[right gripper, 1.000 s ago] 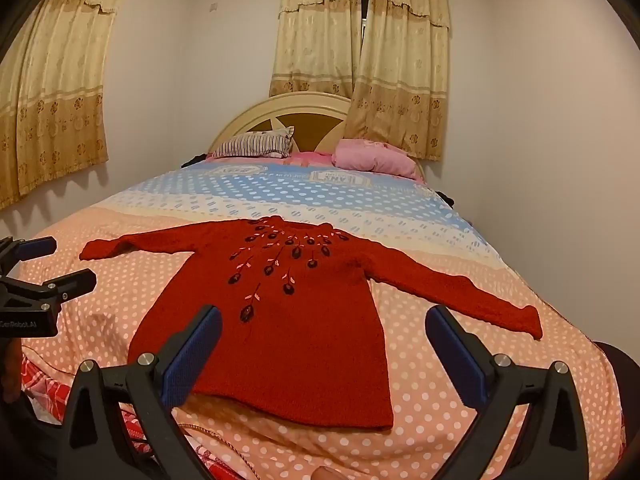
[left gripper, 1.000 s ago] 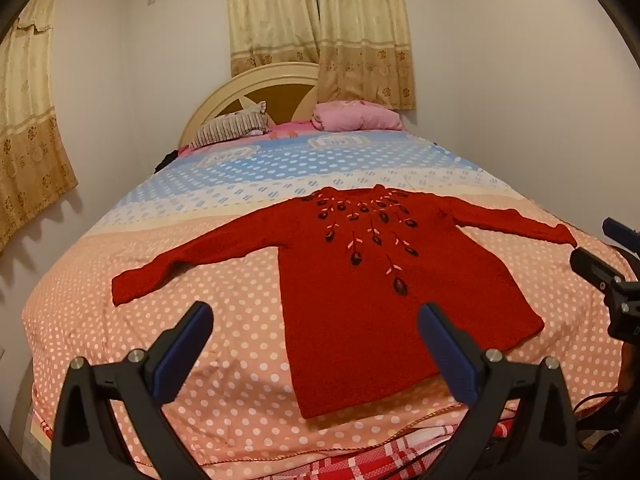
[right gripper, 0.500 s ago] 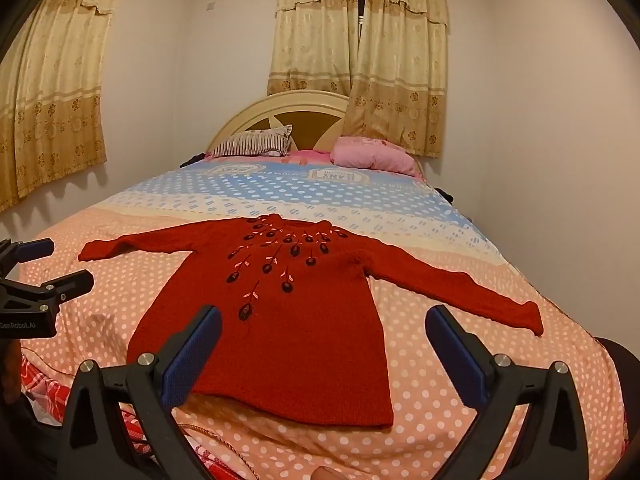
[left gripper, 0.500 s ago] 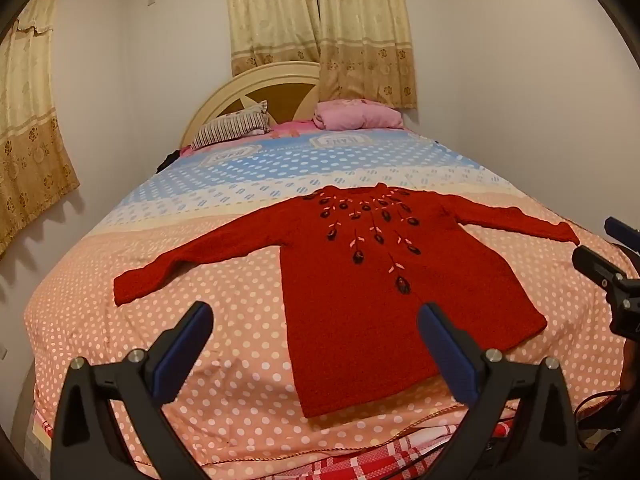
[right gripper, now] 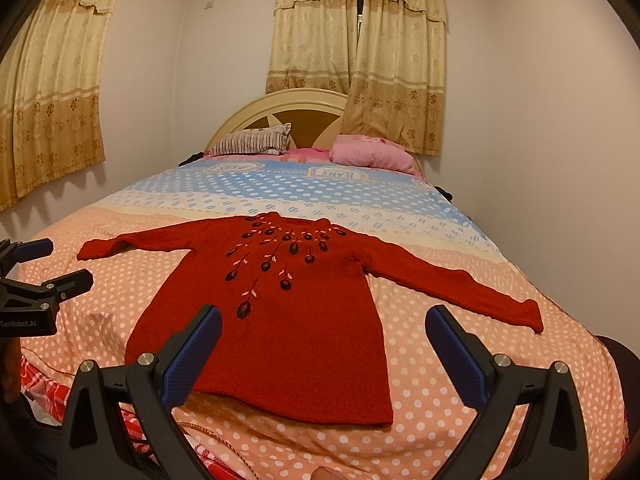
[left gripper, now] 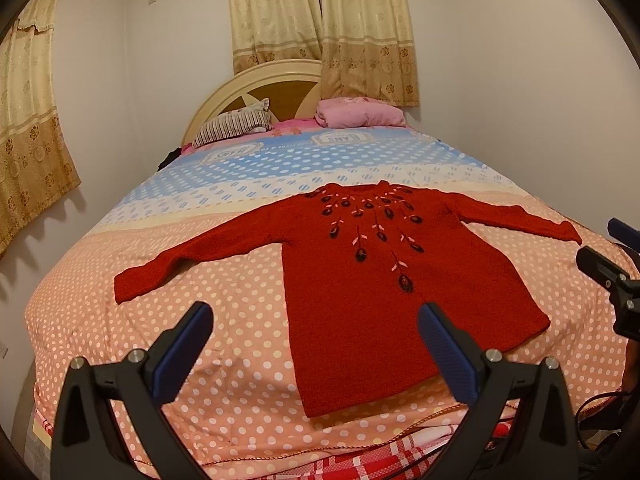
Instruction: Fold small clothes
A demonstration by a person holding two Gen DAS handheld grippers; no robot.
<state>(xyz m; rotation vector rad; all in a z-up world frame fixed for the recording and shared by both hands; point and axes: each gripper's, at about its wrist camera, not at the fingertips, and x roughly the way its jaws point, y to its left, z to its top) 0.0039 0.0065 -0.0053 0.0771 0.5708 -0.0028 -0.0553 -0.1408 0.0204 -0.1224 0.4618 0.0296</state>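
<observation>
Lying flat at frame centre on the dotted peach bedspread (left gripper: 240, 360), the red knitted embroidered sweater (left gripper: 372, 296) is barely nearer than before, both the left gripper (left gripper: 316, 354) and right gripper (right gripper: 322, 358) held wide open, empty, folding not yet begun.

**Red sweater spread flat on the bed**

A red knitted sweater with dark embroidered flowers (right gripper: 280, 320) lies flat, sleeves outspread, on the polka-dotted bed (right gripper: 460, 380). The right claw (right gripper: 322, 352) hovers wide open above its hem; the left claw (right gripper: 48, 264) shows at left.
</observation>
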